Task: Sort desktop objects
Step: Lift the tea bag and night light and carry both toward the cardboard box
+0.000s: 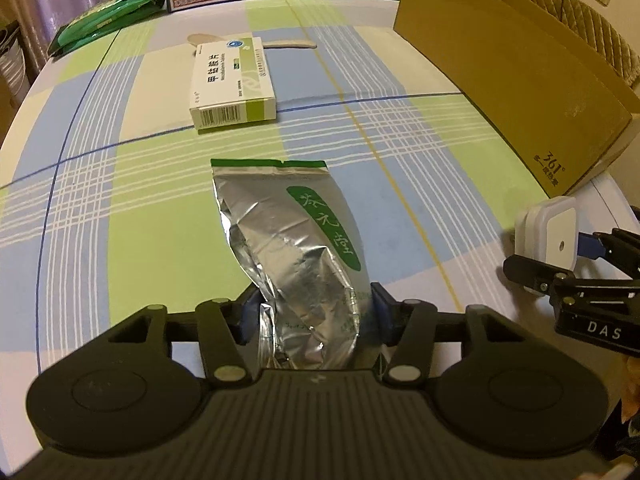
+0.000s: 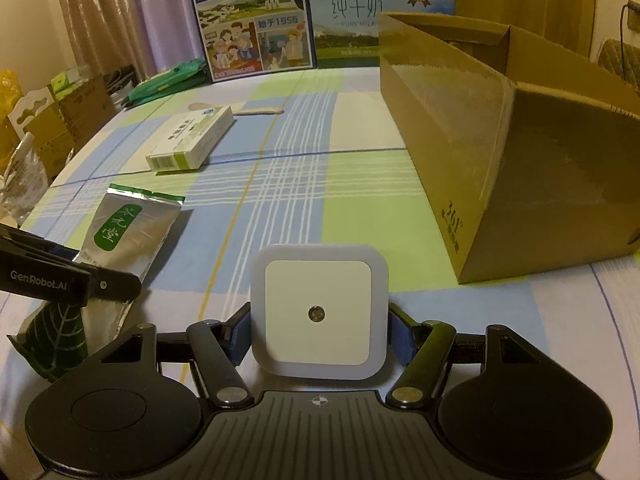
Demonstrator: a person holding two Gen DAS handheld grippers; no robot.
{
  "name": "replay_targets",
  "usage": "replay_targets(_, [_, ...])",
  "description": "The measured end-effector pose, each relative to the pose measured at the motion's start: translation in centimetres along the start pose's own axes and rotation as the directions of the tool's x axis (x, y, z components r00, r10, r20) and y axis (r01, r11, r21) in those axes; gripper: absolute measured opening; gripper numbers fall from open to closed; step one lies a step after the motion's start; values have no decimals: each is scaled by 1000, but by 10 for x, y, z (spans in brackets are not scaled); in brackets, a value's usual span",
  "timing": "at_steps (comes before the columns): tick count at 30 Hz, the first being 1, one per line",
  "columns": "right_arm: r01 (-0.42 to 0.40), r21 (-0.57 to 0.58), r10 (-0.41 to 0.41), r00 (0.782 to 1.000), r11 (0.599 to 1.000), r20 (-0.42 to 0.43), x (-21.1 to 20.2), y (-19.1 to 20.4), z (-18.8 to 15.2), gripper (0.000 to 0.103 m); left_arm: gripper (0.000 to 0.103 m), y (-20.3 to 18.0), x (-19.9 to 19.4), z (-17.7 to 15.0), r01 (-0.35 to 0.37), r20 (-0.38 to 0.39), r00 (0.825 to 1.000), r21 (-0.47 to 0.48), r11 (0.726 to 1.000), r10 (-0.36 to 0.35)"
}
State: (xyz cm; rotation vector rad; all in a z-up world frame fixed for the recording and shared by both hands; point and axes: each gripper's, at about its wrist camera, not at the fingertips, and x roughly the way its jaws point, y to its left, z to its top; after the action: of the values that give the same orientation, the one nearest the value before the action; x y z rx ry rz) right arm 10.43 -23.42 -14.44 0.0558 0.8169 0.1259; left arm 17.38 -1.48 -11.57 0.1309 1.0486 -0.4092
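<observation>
Over the checked green-and-blue tablecloth (image 1: 120,208), my left gripper (image 1: 312,312) pinches a crinkled silver foil pouch (image 1: 296,240) and my right gripper (image 2: 320,332) clamps a square white night-light (image 2: 319,312); slick foil could slip before reaching the open brown cardboard box (image 2: 500,152).

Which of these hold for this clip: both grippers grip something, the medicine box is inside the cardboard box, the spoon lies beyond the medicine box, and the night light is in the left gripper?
1. Both grippers grip something. True: the left gripper is shut on the foil pouch, the right gripper on the square night light.
2. The medicine box is inside the cardboard box. False: it lies on the plaid tablecloth.
3. The pale spoon lies beyond the medicine box. True.
4. The night light is in the left gripper. False: the right gripper holds it.
</observation>
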Motion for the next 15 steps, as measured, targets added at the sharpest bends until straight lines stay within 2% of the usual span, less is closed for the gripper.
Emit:
replay_targets(4, [-1, 12, 1, 1000, 1000, 1, -1, 0, 0, 63, 62, -1, 2, 0, -2, 0, 1000, 2, 1000, 2])
replay_targets(10, [-10, 17, 10, 1000, 1000, 3, -1, 1, 1, 63, 67, -7, 6, 0, -31, 2, 1000, 35, 999, 31])
replay_targets(11, [-11, 16, 11, 1000, 1000, 3, 0, 1, 2, 63, 65, -8, 6, 0, -41, 2, 999, 46, 998, 41])
replay_targets(13, [-13, 16, 13, 1000, 1000, 4, -1, 0, 1, 63, 51, -8, 4, 0, -28, 9, 1000, 49, 998, 28])
replay_targets(15, [-15, 16, 15, 1000, 1000, 8, -2, 0, 1, 63, 47, -4, 1, 0, -11, 14, 1000, 16, 1000, 10])
